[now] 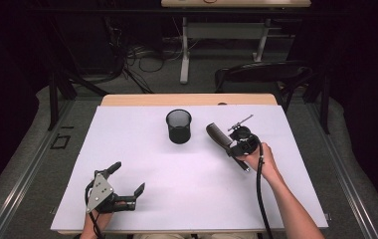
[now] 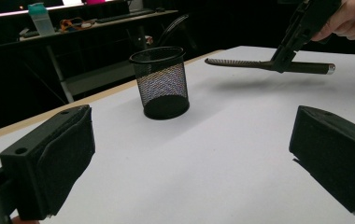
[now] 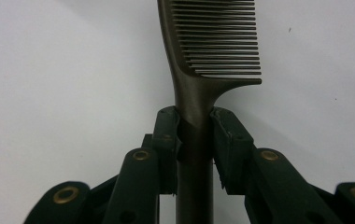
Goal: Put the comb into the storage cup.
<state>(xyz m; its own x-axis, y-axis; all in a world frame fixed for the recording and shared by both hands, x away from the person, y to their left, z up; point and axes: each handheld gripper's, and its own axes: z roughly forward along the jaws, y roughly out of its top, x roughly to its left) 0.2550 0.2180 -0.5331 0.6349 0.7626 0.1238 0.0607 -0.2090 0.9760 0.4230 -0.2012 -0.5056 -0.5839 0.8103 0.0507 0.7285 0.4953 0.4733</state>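
A: Right gripper (image 3: 195,128)?
B: Fingers (image 3: 168,135) clamped on the neck of a dark comb (image 3: 213,42), just below the teeth; in the high view the comb (image 1: 219,135) is off the white tabletop (image 1: 142,149), handle end toward the hand, toothed end toward the cup.
A: Cup?
B: Black mesh cup (image 1: 179,126), upright, far middle of the tabletop; comb near it, to its right, not touching.
A: Left gripper (image 1: 127,179)?
B: Near the front left corner; fingers (image 2: 49,163) spread wide, nothing between them; cup (image 2: 160,83) well ahead.
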